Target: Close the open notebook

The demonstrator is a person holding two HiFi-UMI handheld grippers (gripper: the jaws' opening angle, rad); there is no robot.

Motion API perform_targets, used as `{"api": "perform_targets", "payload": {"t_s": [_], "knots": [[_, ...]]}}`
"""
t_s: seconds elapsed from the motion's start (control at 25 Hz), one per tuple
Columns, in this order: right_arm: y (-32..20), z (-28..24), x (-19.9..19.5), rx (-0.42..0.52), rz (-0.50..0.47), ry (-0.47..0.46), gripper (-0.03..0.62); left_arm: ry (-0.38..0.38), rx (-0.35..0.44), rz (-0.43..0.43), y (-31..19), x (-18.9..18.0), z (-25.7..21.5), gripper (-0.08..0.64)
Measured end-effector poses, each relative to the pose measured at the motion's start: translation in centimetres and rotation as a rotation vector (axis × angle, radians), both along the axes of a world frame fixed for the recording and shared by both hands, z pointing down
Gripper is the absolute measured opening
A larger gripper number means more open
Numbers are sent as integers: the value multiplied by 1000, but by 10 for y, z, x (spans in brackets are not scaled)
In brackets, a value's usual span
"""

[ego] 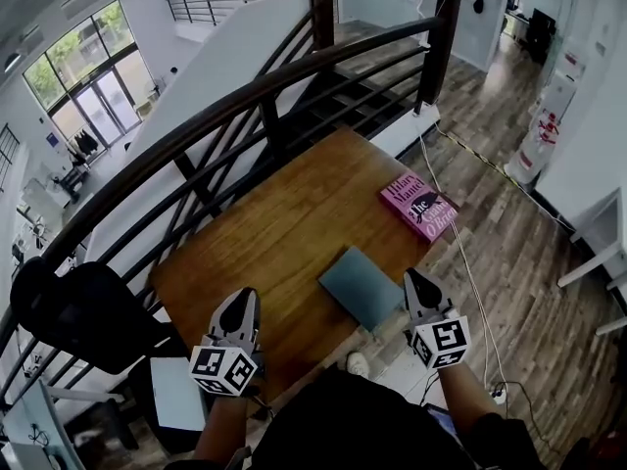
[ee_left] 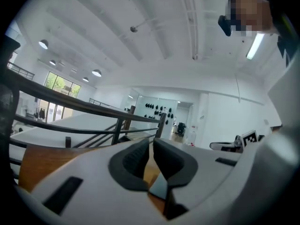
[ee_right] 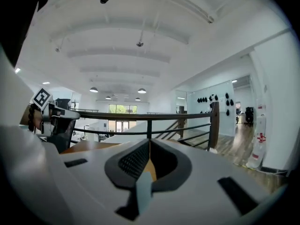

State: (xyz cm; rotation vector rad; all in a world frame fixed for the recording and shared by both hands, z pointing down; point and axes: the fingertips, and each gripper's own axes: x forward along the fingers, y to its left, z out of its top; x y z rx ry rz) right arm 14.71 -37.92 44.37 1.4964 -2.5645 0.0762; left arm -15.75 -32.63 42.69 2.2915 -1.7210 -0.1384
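Note:
A grey-blue notebook [ego: 361, 287] lies shut and flat near the front edge of the wooden table [ego: 274, 228]. My right gripper [ego: 415, 280] hovers just to its right, lifted off the cover, jaws together with nothing held. My left gripper [ego: 242, 300] hangs over the table's front left part, well apart from the notebook, its jaws also together and empty. In the left gripper view the black pads [ee_left: 136, 161] nearly meet, and a sliver of the notebook [ee_left: 158, 187] shows below them. The right gripper view shows the pads [ee_right: 133, 161] closed against each other.
A pink book [ego: 419, 205] lies at the table's right corner. A dark wooden railing [ego: 294, 67] runs along the far side, with stairs beyond. A black chair [ego: 78, 311] stands at the left. A white cable [ego: 470, 272] trails across the floor on the right.

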Motion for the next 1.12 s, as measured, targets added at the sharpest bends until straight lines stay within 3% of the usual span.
{"api": "perform_targets", "payload": {"t_s": [0.2, 0.36, 0.8, 1.12], "knots": [[4, -15, -5, 7, -41, -106, -3, 14, 66, -32, 3, -5, -22, 17], [3, -23, -4, -29, -52, -223, -6, -17, 82, -17, 7, 3, -27, 17], [7, -27, -11, -32, -108, -234, -6, -7, 89, -2, 13, 11, -24, 12], [5, -20, 4, -44, -83, -233, -6, 4, 78, 23, 7, 23, -17, 11]]}}
